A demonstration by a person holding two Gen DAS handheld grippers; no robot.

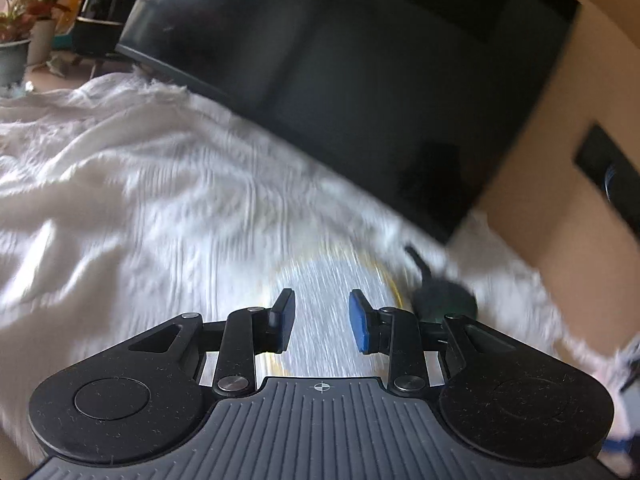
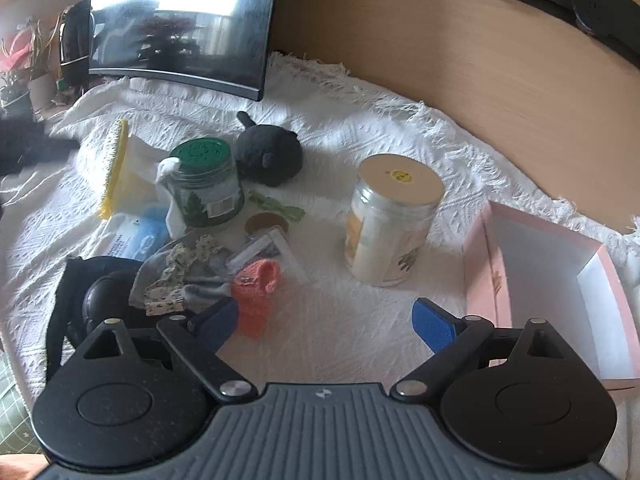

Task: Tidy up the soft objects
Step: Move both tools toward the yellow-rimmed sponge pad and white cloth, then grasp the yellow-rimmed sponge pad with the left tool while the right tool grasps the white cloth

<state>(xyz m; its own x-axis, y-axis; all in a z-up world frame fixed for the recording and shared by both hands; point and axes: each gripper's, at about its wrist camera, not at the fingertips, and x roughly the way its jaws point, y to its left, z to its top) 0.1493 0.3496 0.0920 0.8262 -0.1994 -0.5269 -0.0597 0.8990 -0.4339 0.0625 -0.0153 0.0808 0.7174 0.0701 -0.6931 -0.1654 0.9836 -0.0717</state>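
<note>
Right gripper spread wide and empty above cloth; orange knit piece just beside left pad, pink box bare; black plush farther back; sorting judged barely begun; left gripper parted, empty

Black plush toy, orange knit pouch, pink box, green-lidded jar

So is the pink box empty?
Looks empty. The pink box is open and only its bare white inside shows, though the right claw hides its near corner.
</note>
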